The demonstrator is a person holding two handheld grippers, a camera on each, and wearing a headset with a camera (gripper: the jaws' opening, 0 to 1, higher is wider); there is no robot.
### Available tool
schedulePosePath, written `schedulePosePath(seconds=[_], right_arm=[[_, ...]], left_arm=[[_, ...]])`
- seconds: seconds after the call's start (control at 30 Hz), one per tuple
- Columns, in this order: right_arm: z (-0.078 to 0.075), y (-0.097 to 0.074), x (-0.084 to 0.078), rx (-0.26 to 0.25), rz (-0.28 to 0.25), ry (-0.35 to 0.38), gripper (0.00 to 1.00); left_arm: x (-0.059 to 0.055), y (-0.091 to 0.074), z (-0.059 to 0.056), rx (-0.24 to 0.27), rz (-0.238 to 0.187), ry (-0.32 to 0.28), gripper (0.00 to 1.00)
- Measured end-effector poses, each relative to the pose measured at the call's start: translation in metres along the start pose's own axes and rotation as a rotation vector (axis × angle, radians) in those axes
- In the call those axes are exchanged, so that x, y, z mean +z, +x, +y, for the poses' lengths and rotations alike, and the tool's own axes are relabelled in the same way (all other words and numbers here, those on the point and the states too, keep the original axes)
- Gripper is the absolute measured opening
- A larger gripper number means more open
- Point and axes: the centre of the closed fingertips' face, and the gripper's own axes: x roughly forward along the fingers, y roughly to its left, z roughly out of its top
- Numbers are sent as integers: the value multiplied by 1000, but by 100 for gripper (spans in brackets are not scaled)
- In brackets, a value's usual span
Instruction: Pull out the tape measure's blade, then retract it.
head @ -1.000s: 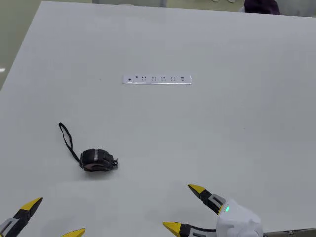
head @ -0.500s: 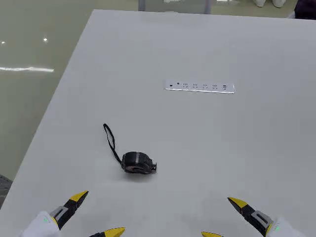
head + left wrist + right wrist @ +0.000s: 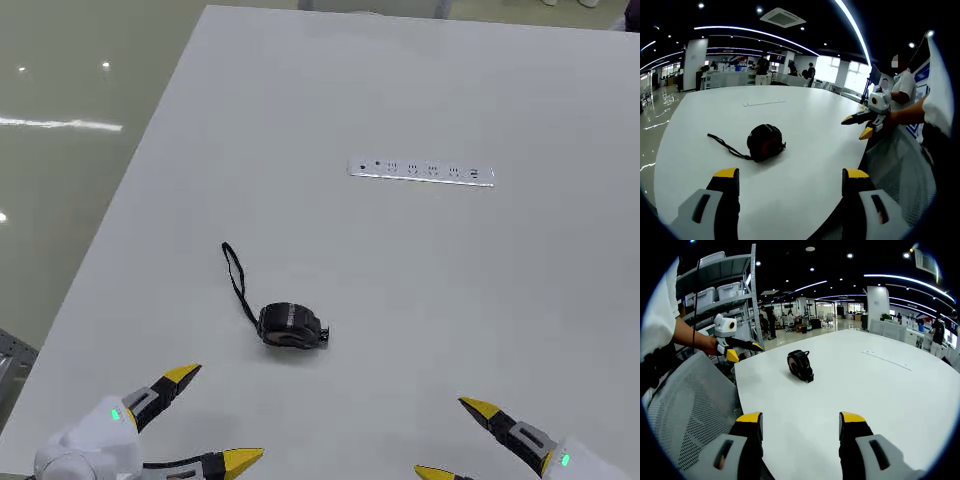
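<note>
Black tape measure (image 3: 291, 326), power strip (image 3: 421, 172) markings illegible

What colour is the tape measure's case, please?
Black with a reddish patch; the tape measure shows best in the left gripper view.

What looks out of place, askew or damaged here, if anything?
Nothing stands out. The tape measure lies on the table, strap trailing, blade in; the power strip lies flat beyond it; the left claw and right claw are open, clear of it.
</note>
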Motion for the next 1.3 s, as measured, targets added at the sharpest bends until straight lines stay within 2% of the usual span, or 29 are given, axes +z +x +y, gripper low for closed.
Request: schedulePosePath(seconds=[0.23, 0.63, 1.03, 1.3], right_arm=[[-6, 10, 4, 24, -5, -12, 61], [-14, 31, 7, 92, 0, -25, 58], [-17, 53, 8, 151, 8, -50, 56], [-22, 63, 9, 177, 6, -59, 56]], left_arm=[[3, 8, 8, -30, 33, 45, 81], [14, 24, 18, -92, 55, 82, 80], [10, 40, 28, -134, 101, 115, 79], [12, 50, 35, -161, 121, 139, 79]])
